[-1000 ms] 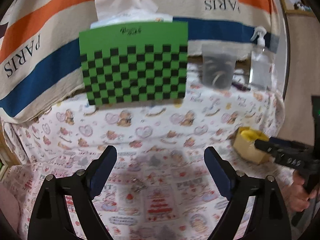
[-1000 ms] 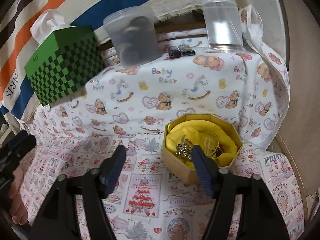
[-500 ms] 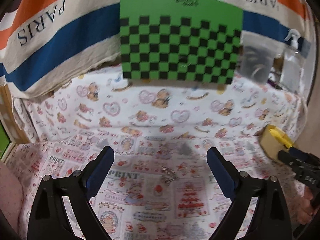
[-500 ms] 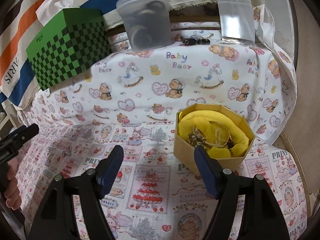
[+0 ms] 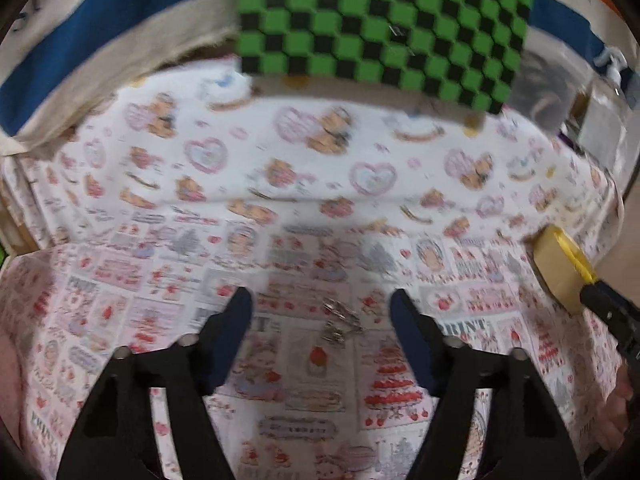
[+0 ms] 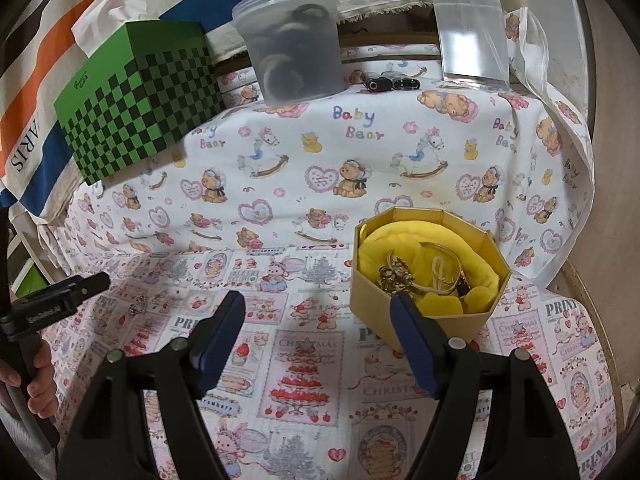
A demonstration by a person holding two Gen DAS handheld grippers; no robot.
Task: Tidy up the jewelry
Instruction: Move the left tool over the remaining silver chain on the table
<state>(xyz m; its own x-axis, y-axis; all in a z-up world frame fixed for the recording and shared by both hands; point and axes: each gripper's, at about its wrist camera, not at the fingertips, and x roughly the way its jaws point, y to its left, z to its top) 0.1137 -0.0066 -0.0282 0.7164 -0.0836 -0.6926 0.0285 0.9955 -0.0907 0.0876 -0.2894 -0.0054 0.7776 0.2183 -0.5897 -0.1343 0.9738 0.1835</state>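
Covering the whole counter, a printed cloth [image 6: 320, 168] of teddy bears, hearts and Christmas panels runs past every edge of both views, and a striped fabric [image 6: 36, 92] with partly cut-off lettering hangs behind it. At the back a green checkered tissue box [image 6: 140, 108] stands; in the left wrist view its top is cropped and its pattern smeared by blur. Beside it sits a cloudy plastic tub [image 6: 296, 44] whose dark and pale contents cannot be made out, then a clear spray bottle [image 6: 472, 36] with its head out of frame. Right of centre, an octagonal gold box [image 6: 432, 276] lined with yellow cloth holds a tangle of jewelry [image 6: 400, 276], partly hidden behind the right tool [image 6: 318, 312], whose jaws stand wide apart and empty just in front of the box. The left tool [image 5: 320, 312] is likewise spread open and holds nothing, hovering over the cloth with a small silvery jewelry piece [image 5: 340, 324] lying between its fingers, too blurred to identify. Two small dark objects [image 6: 392, 84] lie between tub and bottle.
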